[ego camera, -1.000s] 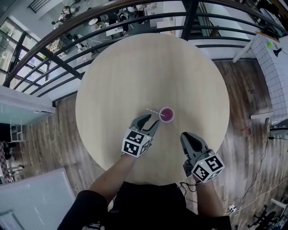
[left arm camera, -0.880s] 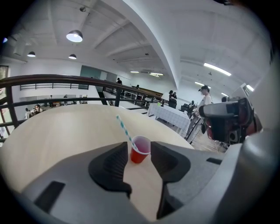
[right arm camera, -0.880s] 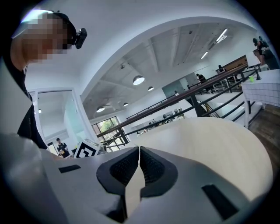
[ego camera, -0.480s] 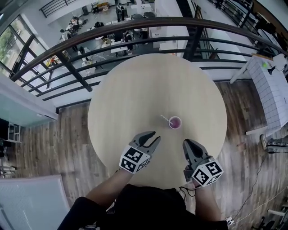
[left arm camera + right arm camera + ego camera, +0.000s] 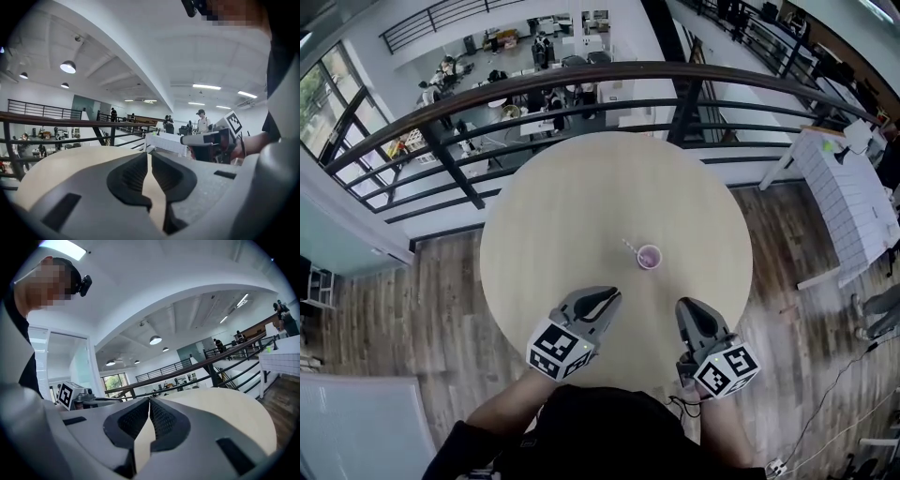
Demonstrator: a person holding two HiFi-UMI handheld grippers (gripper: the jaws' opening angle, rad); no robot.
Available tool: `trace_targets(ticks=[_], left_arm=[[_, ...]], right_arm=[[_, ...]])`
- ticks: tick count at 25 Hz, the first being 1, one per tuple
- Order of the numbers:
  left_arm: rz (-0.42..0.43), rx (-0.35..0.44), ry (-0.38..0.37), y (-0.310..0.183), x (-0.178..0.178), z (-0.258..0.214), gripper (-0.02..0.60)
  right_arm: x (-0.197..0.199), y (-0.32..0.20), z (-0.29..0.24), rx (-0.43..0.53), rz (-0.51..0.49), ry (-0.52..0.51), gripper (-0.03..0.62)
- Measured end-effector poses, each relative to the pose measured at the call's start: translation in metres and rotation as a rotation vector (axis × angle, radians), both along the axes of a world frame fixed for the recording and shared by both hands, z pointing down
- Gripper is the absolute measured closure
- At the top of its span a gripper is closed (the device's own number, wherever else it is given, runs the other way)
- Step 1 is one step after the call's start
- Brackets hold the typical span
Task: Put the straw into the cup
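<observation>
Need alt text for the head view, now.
A purple cup with a straw in it stands near the middle of a round table, seen from above. The left gripper and right gripper hover over the near edge, clear of the cup, both empty; the left's jaws have just been closing on nothing.

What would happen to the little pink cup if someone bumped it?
The cup looks small, so it is probably light and would likely slide on the smooth table. The straw leans out over one side, so a knock there might tip it. It is too small here to tell what it is made of.
</observation>
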State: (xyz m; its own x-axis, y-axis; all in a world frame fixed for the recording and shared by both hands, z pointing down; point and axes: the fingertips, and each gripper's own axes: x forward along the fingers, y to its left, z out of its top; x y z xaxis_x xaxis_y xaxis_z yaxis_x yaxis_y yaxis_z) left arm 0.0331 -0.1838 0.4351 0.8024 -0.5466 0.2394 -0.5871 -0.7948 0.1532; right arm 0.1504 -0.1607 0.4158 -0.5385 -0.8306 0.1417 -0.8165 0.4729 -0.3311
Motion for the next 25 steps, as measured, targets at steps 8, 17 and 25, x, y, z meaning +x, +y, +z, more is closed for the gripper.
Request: trace_targets(ticks=[8,17,25], left_arm=[[-0.097,0.067,0.006,0.044,0.005,-0.035,0.568],[-0.119,0.144,0.046,0.085,0.004,-0.069,0.575],[-0.143,0.189,0.052,0.075,-0.03,-0.082,0.575]], right_arm=[[0.012,0.043,-0.027,0.055,-0.079,-0.039,0.571],[0.025,0.079,-0.042,0.137,-0.081,-0.005,0.572],[0.013,0.072,-0.049,0.155,-0.032,0.017,0.572]])
